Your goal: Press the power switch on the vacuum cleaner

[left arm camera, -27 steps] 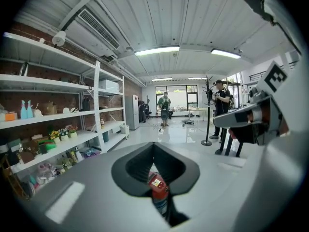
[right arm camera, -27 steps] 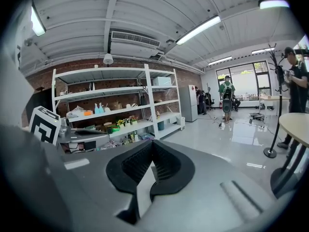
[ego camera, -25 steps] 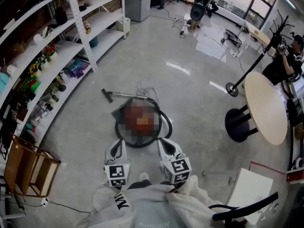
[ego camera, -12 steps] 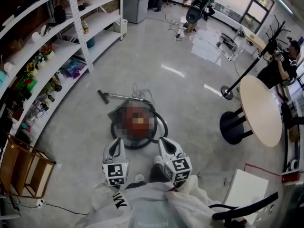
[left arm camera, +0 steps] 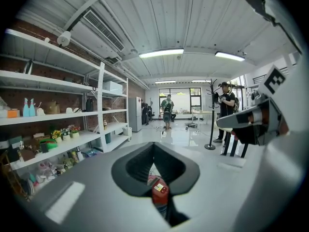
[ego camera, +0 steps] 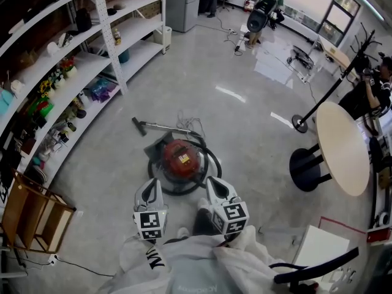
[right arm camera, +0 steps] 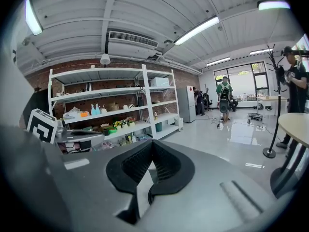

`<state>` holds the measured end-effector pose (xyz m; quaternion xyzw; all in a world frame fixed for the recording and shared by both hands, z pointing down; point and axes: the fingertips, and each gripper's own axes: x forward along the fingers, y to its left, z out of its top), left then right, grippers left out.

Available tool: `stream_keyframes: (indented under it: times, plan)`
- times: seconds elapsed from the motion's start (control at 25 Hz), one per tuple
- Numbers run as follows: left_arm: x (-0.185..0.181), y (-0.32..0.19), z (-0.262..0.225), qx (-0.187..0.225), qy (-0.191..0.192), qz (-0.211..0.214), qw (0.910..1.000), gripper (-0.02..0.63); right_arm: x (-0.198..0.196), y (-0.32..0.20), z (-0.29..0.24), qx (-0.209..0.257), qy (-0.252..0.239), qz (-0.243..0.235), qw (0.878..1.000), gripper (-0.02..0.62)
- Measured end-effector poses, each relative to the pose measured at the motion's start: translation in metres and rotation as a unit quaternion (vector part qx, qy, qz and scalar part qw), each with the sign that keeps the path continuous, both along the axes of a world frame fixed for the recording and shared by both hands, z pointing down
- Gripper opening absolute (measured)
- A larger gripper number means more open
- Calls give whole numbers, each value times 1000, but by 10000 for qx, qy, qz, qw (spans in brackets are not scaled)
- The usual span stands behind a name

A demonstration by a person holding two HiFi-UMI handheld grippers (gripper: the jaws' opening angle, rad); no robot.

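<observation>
A red canister vacuum cleaner (ego camera: 182, 157) sits on the grey floor, ringed by its black hose (ego camera: 211, 158). Its metal wand and floor nozzle (ego camera: 139, 125) lie behind it to the left. My left gripper (ego camera: 150, 184) and right gripper (ego camera: 214, 181) hover side by side just short of the vacuum, above the floor. Both are shut and hold nothing. In the left gripper view the red vacuum cleaner (left arm camera: 159, 193) shows low through the gap below the left gripper (left arm camera: 154, 146). The right gripper (right arm camera: 152, 144) looks over bare floor toward the shelves. I cannot make out the power switch.
White shelving (ego camera: 92, 60) full of small items runs along the left. A wooden chair (ego camera: 33, 216) stands at lower left. To the right are a round table (ego camera: 343, 146), a coat stand (ego camera: 318, 97) and a white table (ego camera: 321, 244). People (ego camera: 263, 8) stand far back.
Both grippers keep the same pose, shut, in front of the person. The head view has shifted a little, and a foot has stepped forward between the grippers.
</observation>
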<state>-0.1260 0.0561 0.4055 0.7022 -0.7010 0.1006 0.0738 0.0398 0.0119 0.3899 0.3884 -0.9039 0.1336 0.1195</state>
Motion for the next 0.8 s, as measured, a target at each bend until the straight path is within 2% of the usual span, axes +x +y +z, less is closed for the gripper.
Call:
stream_keyframes:
  times: [0.28, 0.8]
  plan:
    - [-8, -9, 6, -195, -50, -143, 9997, 0, -14, -15, 5, -131, -55, -190, 9997, 0]
    - [0, -74, 9, -288, -39, -311, 9991, 0, -13, -87, 9, -254, -22, -430, 9987, 0]
